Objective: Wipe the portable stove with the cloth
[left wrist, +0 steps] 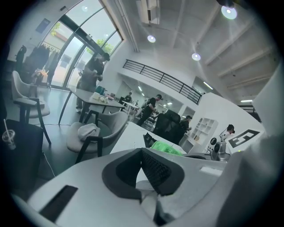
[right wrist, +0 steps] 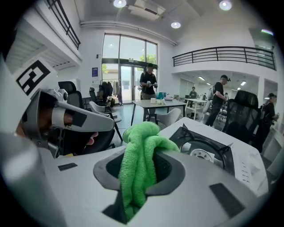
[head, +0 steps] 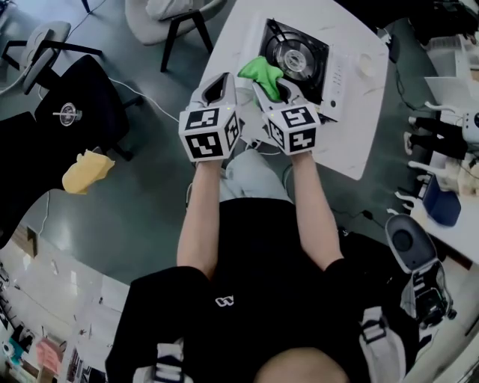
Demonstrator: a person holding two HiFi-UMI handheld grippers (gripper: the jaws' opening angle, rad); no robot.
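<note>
The portable stove (head: pixel 299 58) is white with a black burner top and sits on the far part of the white table (head: pixel 352 146). My right gripper (head: pixel 271 87) is shut on a bright green cloth (head: pixel 262 73), which it holds bunched over the stove's near left corner. In the right gripper view the cloth (right wrist: pixel 140 162) hangs out of the jaws, with the burner (right wrist: pixel 206 153) just beyond it. My left gripper (head: pixel 218 86) is shut with nothing in it, close beside the right one at the table's left edge. The cloth (left wrist: pixel 167 147) also shows ahead in the left gripper view.
Black office chairs (head: pixel 75 108) stand on the floor at the left, one with a yellow rag (head: pixel 87 170) on it. A grey chair (head: pixel 176 16) is beyond the table. A cluttered desk (head: pixel 449 187) lies to the right. People stand at distant tables (right wrist: pixel 157 104).
</note>
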